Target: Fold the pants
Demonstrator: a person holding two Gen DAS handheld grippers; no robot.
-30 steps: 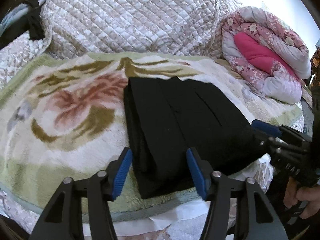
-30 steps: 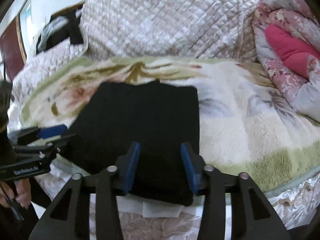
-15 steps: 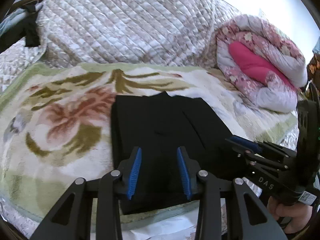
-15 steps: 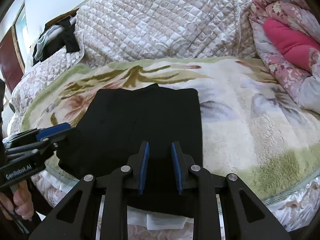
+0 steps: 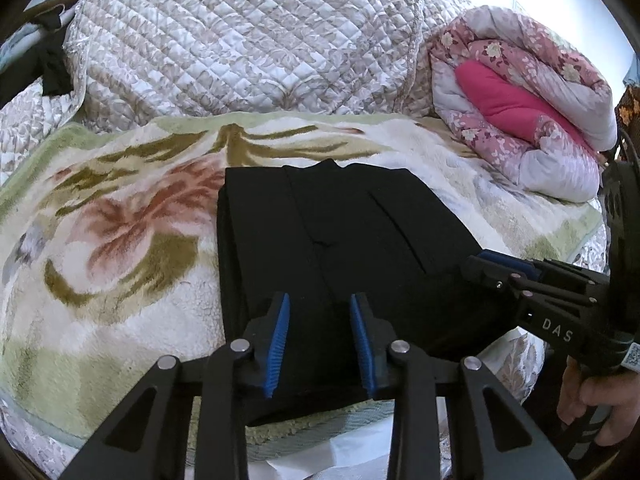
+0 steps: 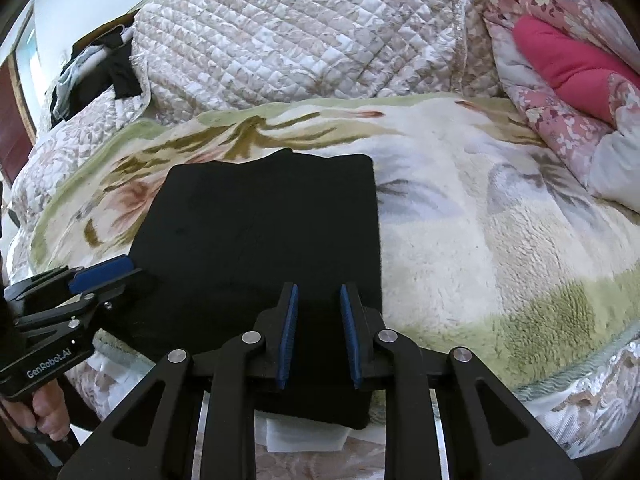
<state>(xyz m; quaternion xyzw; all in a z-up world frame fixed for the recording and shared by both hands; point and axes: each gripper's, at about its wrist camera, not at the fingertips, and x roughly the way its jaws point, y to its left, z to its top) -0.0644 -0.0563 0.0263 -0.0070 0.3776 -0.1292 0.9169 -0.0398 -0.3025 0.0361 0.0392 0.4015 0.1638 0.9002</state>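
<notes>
Both grippers, left (image 5: 320,340) and right (image 6: 318,334), are closing over the folded black pants' (image 5: 340,240) near edge (pads not visibly pinching yet), likely to lift it for another fold.

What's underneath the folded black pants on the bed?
The black pants lie on a fleecy floral blanket, visible all around them. What the pants cover cannot be seen.

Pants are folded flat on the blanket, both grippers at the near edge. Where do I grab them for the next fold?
Probably the near hem of the black pants, one corner per gripper, coming from the bed's front edge. That edge overhangs the floral blanket, so fingers can slip under it. The left gripper and right gripper are closing there, cloth between the jaws.
</notes>
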